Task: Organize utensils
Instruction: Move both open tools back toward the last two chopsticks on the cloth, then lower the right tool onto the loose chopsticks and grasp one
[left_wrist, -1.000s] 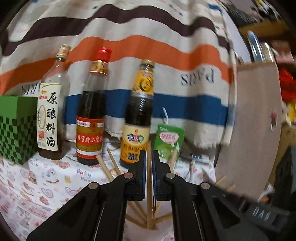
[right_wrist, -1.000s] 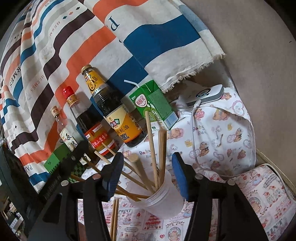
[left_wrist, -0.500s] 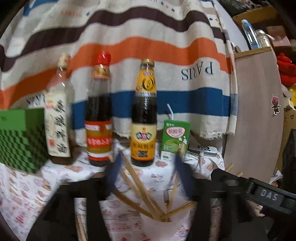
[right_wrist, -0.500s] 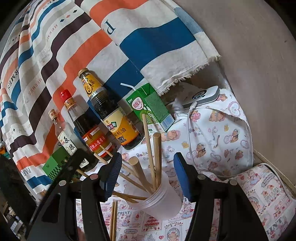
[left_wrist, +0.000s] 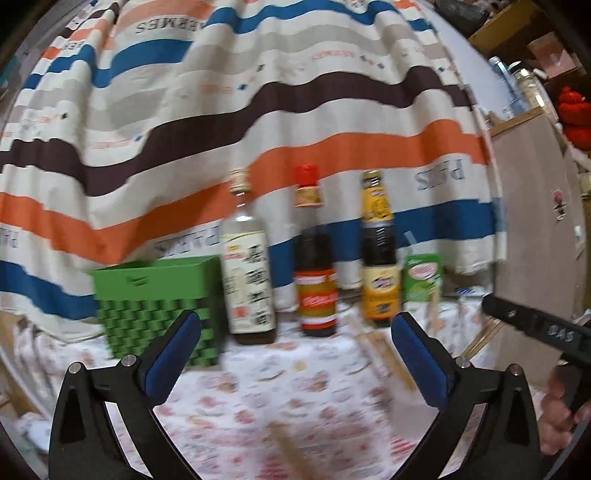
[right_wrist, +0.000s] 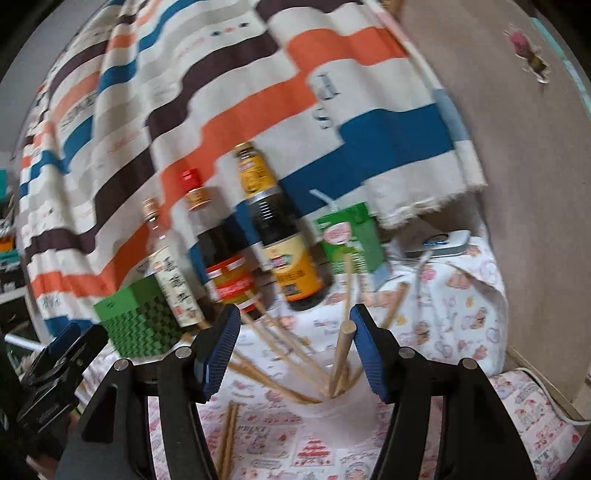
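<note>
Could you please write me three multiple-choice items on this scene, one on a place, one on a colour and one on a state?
1. Where is the green carton relative to the three bottles?
A. at the right end of the row
B. between two bottles
C. inside the green box

2. What colour is the cap of the middle bottle?
A. blue
B. red
C. white

3. What is the state of the left gripper?
A. shut on a chopstick
B. shut on nothing
C. open and holding nothing

Answers:
1. A: the carton stands just right of the yellow-label bottle, the last in the row.
2. B: the cap shows red in both views.
3. C: its blue pads stand wide apart with only the printed tablecloth between them.
</note>
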